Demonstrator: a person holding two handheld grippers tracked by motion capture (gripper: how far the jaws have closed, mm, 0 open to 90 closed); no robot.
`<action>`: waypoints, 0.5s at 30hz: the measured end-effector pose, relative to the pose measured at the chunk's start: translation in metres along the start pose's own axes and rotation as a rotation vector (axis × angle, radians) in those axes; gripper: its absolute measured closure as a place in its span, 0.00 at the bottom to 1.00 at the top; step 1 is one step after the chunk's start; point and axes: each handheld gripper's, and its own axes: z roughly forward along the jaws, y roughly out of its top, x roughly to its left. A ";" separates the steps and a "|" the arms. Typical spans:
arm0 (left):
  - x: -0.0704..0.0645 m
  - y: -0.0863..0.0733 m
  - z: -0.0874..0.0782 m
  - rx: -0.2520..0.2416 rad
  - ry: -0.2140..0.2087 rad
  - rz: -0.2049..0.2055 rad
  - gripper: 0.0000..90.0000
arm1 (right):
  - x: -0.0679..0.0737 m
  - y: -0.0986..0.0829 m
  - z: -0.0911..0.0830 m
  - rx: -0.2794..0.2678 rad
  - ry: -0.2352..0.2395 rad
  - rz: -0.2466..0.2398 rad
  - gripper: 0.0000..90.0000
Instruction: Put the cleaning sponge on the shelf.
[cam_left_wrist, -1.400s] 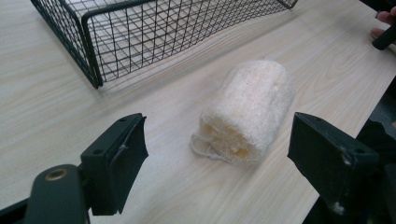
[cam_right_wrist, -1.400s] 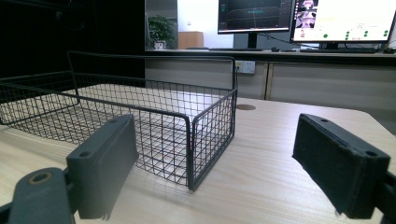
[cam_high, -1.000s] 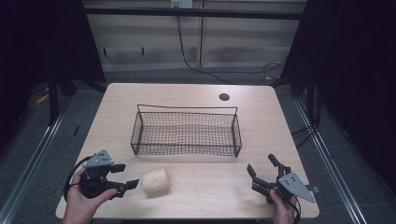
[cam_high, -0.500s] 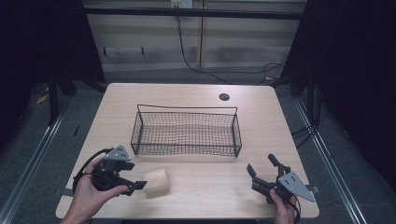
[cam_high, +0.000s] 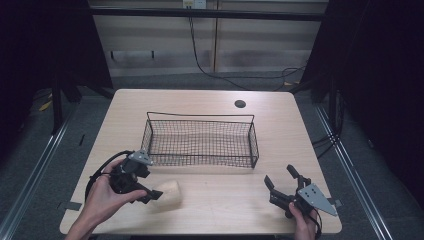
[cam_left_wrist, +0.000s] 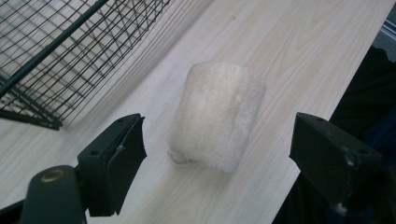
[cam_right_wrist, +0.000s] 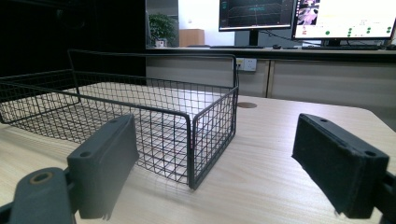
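High view: left claw (cam_high: 150, 192) low on the surface (cam_high: 220, 200), its tips partly hiding the pale fuzzy roll (cam_high: 167, 194) just in front of the wire basket (cam_high: 200, 142). Right claw (cam_high: 282, 182) spread, well apart.
Left gripper view: jaws spread either side of the roll (cam_left_wrist: 217, 116), not touching; basket (cam_left_wrist: 51, 56) cut off.
Right gripper view: jaws wide, basket (cam_right_wrist: 140, 116) ahead, its left end cut off

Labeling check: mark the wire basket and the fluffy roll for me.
wire basket (cam_high: 200, 118), high view, back rim wire.
fluffy roll (cam_left_wrist: 217, 114), left gripper view, middle of its upper surface.
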 end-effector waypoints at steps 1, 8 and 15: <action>0.001 0.003 0.002 0.016 -0.013 0.019 0.23 | 0.000 0.000 0.000 0.002 0.002 0.003 0.15; 0.000 0.012 0.015 0.105 -0.022 0.061 0.23 | 0.000 0.000 0.000 0.006 -0.007 0.003 0.15; 0.005 0.013 0.025 0.153 -0.029 0.058 0.22 | 0.001 0.000 0.001 0.007 -0.009 0.006 0.15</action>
